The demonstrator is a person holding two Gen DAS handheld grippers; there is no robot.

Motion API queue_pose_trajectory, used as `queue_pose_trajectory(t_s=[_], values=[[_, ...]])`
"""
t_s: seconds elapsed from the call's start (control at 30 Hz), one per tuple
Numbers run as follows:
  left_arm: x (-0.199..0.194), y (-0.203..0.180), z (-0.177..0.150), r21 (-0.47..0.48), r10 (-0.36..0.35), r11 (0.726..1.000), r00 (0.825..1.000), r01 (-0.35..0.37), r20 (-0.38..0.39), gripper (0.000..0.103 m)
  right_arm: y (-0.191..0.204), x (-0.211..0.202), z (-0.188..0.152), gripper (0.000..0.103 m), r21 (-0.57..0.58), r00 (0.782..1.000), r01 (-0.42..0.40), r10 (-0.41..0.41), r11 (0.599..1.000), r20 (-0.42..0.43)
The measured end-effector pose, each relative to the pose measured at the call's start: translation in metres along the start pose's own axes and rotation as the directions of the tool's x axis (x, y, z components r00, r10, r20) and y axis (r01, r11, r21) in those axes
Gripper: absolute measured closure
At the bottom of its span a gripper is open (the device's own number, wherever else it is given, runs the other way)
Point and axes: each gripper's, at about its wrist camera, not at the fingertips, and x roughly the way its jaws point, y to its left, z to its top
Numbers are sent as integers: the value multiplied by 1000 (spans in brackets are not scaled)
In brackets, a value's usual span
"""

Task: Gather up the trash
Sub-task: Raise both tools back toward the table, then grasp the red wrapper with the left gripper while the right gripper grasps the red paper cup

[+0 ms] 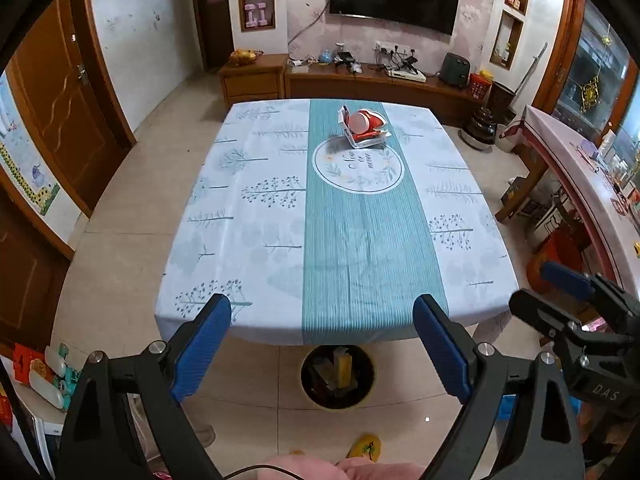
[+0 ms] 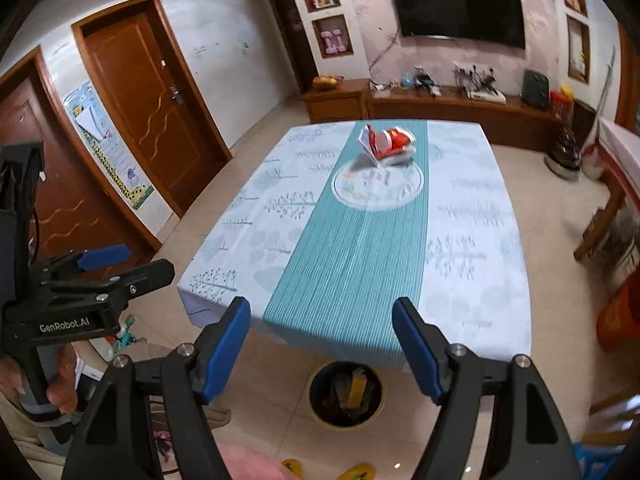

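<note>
A small pile of trash, a red paper cup (image 1: 365, 121) on white and red wrappers (image 1: 368, 139), lies at the far end of the table (image 1: 256, 216) on the teal stripe; it also shows in the right wrist view (image 2: 390, 142). A round trash bin (image 1: 338, 377) with rubbish inside stands on the floor under the near table edge, also in the right wrist view (image 2: 346, 394). My left gripper (image 1: 322, 350) is open and empty, held short of the near edge. My right gripper (image 2: 322, 350) is open and empty beside it.
The table (image 2: 480, 240) carries a blue-white cloth. A wooden TV cabinet (image 1: 384, 84) and a TV stand behind it. Doors (image 1: 60, 104) line the left wall. A long side table (image 1: 580, 168) with clutter stands at the right. Yellow slippers (image 1: 366, 446) lie on the floor.
</note>
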Motion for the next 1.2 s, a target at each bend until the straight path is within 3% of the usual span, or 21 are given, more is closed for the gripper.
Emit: queue_pose_trajectory(t_s=[0.13, 0.3, 0.5, 0.7, 0.87, 1.07, 1.13, 1.2], values=[[21, 0, 20, 20, -19, 1000, 999, 20, -33, 12, -11, 13, 16, 30, 39, 1000, 12, -12, 999, 6], [65, 8, 68, 47, -72, 996, 996, 75, -55, 12, -25, 42, 41, 30, 76, 998, 68, -68, 995, 1], [146, 9, 162, 116, -139, 982, 985, 151, -100, 12, -49, 91, 86, 30, 194, 991, 131, -130, 972, -19], [254, 6, 259, 194, -167, 961, 974, 196, -156, 20, -80, 171, 151, 30, 348, 980, 200, -191, 916, -60], [351, -1, 308, 182, -180, 956, 950, 230, -255, 30, -115, 237, 196, 30, 463, 979, 202, -177, 863, -96], [428, -6, 327, 99, -213, 959, 907, 264, -362, 32, -157, 304, 245, 30, 572, 988, 154, -129, 806, -83], [445, -6, 329, 72, -230, 958, 894, 277, -384, 42, -174, 326, 256, 30, 611, 989, 150, -120, 777, -90], [459, -7, 332, 47, -246, 956, 880, 289, -406, 45, -190, 346, 263, 30, 652, 989, 146, -110, 744, -96]])
